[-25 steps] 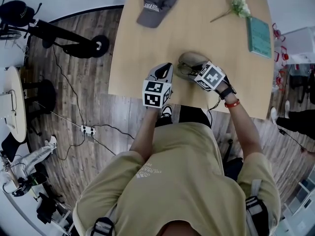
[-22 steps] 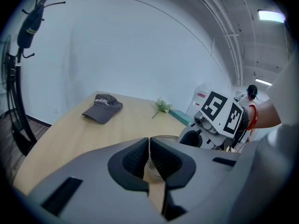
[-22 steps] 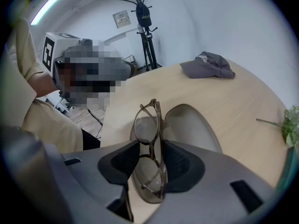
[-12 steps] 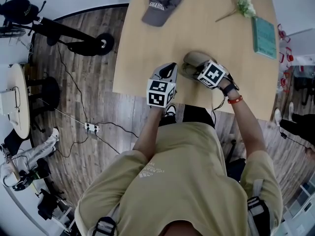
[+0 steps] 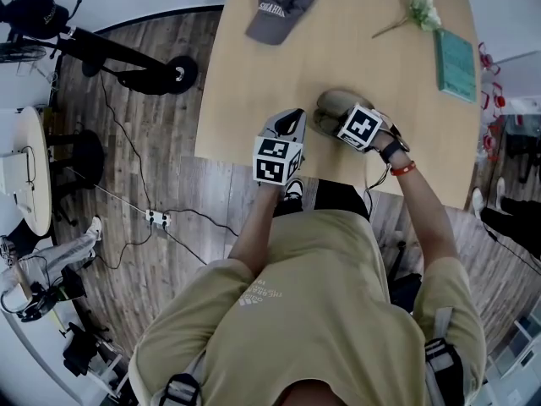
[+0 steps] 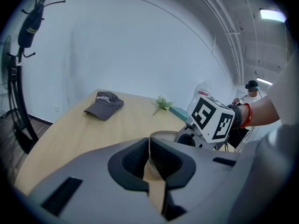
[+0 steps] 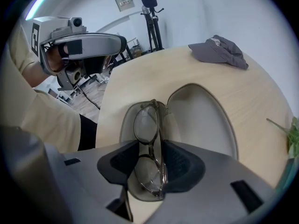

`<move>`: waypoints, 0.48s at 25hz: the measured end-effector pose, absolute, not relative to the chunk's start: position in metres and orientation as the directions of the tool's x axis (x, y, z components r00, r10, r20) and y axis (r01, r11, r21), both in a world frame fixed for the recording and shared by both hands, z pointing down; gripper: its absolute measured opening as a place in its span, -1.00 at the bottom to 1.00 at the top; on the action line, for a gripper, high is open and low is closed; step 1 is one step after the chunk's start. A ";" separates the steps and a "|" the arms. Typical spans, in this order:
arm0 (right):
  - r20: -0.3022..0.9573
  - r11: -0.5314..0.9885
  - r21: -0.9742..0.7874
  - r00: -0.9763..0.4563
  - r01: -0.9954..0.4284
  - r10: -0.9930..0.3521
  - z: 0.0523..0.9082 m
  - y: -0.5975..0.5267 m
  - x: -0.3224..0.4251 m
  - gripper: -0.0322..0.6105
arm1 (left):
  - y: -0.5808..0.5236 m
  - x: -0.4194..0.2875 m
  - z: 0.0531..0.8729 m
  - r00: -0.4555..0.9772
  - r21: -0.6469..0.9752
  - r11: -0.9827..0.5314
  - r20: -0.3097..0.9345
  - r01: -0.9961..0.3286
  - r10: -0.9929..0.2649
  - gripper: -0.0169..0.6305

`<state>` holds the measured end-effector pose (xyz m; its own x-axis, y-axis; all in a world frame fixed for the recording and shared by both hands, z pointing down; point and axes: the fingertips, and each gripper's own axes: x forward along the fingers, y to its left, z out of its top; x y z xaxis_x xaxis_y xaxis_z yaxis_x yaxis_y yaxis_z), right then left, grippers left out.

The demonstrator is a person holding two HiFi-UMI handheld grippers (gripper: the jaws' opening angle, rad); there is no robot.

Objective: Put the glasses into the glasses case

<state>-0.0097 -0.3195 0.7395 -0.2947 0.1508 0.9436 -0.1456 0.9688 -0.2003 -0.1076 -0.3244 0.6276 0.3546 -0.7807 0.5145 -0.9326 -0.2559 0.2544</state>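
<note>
Right hand-held gripper [image 7: 156,164], jaws just eased wider, touches the glasses [image 7: 145,125] resting in the open case [image 7: 201,115] at the worktop's [image 5: 254,83] near edge. Release and closing remain. Left hand-held gripper [image 6: 149,148] is closed and empty.

The glasses case [image 7: 201,120] lies wide open by the counter's near edge: a grey oval clamshell with a pale lining, its lid flat beside the tray. The glasses [image 7: 145,125] are folded, clear lenses in a thin dark frame, tilted on edge, down in the tray.
</note>
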 end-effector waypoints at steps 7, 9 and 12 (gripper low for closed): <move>0.953 0.974 -0.188 -0.262 -0.126 0.150 0.745 -0.315 -0.015 -0.33 | -0.317 -0.114 0.628 0.349 0.252 -0.250 0.523 -0.935 -0.778 -0.86; 0.957 0.974 -0.181 -0.254 -0.135 0.142 0.744 -0.315 -0.009 -0.32 | -0.317 -0.111 0.629 0.354 0.260 -0.251 0.522 -0.933 -0.776 -0.86; 0.958 0.974 -0.169 -0.257 -0.149 0.127 0.743 -0.314 -0.009 -0.30 | -0.313 -0.111 0.629 0.360 0.260 -0.257 0.525 -0.931 -0.771 -0.85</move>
<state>-0.0093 -0.3141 0.7432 -0.2573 0.1267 0.9580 -0.1486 0.9744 -0.1688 -0.1105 -0.3132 0.6292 0.3600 -0.7713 0.5249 -0.9306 -0.2573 0.2602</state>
